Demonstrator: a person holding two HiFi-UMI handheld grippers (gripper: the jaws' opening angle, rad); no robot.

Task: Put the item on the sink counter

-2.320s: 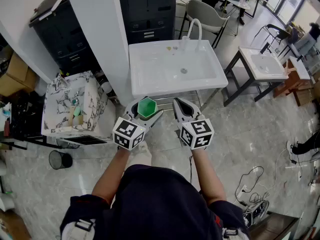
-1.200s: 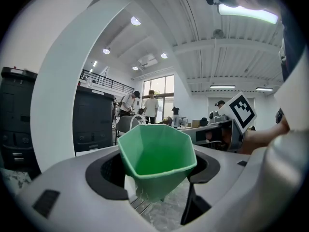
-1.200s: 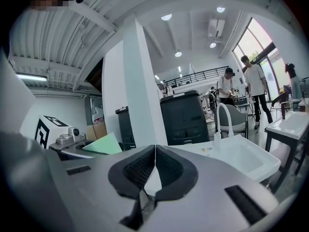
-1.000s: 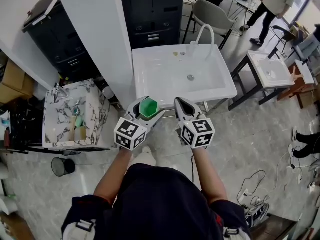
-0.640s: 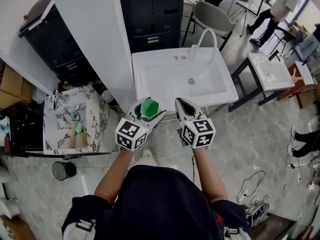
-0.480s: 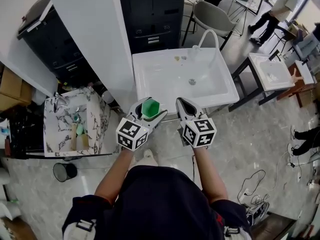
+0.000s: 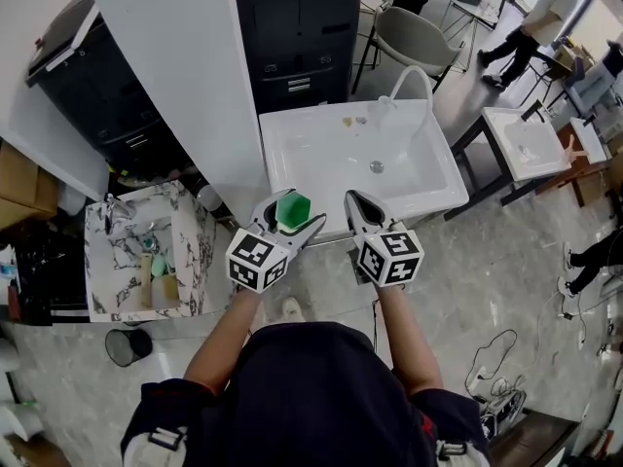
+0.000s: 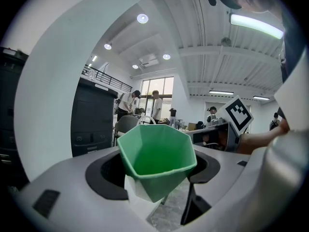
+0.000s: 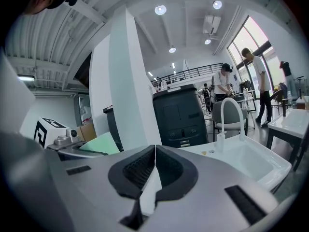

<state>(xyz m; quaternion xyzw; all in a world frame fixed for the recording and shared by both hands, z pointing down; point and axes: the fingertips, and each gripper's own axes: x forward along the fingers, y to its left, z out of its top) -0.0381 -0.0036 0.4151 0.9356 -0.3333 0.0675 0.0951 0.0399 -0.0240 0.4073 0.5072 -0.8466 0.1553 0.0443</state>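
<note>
A green faceted cup (image 7: 290,207) (image 8: 157,157) sits upright between the jaws of my left gripper (image 7: 288,218) (image 8: 159,170), which is shut on it. It hangs over the floor just short of the near edge of the white sink counter (image 7: 282,181). The sink's basin, drain and white tap (image 7: 397,90) lie beyond. My right gripper (image 7: 356,208) (image 9: 153,170) is beside the left one, shut and holding nothing. In the right gripper view the sink (image 9: 270,172) and its tap (image 9: 226,116) show at the right.
A white pillar (image 7: 185,66) rises left of the sink, with a black cabinet (image 7: 292,27) behind. A marbled sink unit (image 7: 117,261) stands at the left, a bin (image 7: 127,346) near it. A chair (image 7: 414,37), a second white sink (image 7: 521,139) and people are at the right.
Both grippers have advanced a little toward the sink, which now lies closer below them. The green cup stays held in the left gripper; the right stays shut.
</note>
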